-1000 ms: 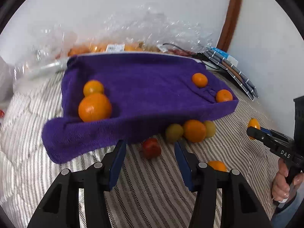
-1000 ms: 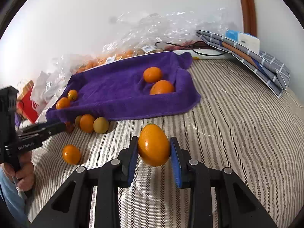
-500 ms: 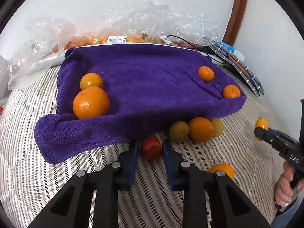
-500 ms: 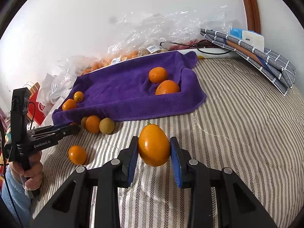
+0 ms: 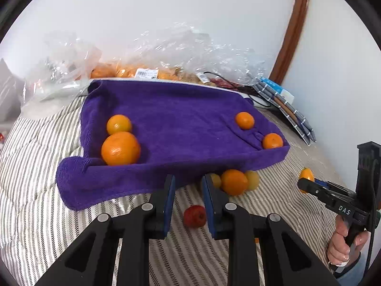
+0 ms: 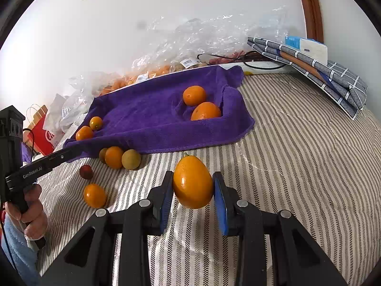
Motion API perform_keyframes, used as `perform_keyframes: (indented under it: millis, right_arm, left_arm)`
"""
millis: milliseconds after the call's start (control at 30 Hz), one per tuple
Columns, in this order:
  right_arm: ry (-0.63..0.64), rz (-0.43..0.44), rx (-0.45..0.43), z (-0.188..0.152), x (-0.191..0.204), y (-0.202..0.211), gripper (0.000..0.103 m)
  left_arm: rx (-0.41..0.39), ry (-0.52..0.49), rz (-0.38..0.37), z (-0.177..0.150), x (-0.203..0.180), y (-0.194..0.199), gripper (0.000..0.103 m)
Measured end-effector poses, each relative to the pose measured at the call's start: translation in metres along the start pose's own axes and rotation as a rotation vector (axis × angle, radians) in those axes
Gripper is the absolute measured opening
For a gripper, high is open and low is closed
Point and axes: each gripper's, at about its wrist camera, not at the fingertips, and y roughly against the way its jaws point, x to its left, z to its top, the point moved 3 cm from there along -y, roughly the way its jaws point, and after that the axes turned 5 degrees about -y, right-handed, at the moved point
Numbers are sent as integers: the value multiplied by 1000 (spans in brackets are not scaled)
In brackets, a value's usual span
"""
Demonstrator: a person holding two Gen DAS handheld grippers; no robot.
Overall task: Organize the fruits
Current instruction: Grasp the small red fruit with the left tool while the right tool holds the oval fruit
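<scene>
A striped bed (image 6: 297,162) carries everything. A purple towel (image 5: 178,128) is spread on it, its far edge near clear plastic bags (image 5: 181,52) by the wall. A folded checked cloth (image 6: 333,76) lies at the bed's far right corner.

The left hand-held gripper (image 5: 187,197) hovers over the bed just short of the towel's near edge, its jaws apart and holding nothing. The right hand-held gripper (image 6: 193,195) is clamped on an oval orange fruit (image 6: 192,184), held above the bed in front of the towel.

On the towel, a big orange (image 5: 120,148) touches a smaller one (image 5: 119,124) near the left side, and two small oranges (image 5: 244,120) sit well apart from these at the right, one (image 5: 272,141) close to the towel's near right corner.

Just off the towel's near edge, an orange (image 5: 233,181) sits between two yellow-green fruits (image 5: 253,179), the three touching. A lone orange (image 6: 94,195) lies on the bed nearer the person. A small red fruit (image 5: 194,216) rests on the bed under the left gripper, beside its right finger (image 5: 209,205) but not gripped.
</scene>
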Motion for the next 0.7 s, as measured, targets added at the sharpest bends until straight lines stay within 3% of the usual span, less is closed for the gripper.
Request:
perform_keyframes:
  millis: [233,467,700]
  right_arm:
    - [-7,-19,-5,0,-1,0,33]
    - [-12,-19,-2,0,-2,-1,33]
    - [-21,-1,-12,0,-3,2,33]
  left_arm:
    - [1,-10,-2,-1,-2,3,24]
    - [50,-100,-25,-8,-13,2,46]
    - [109,-171,7,-16,-24,-8,46]
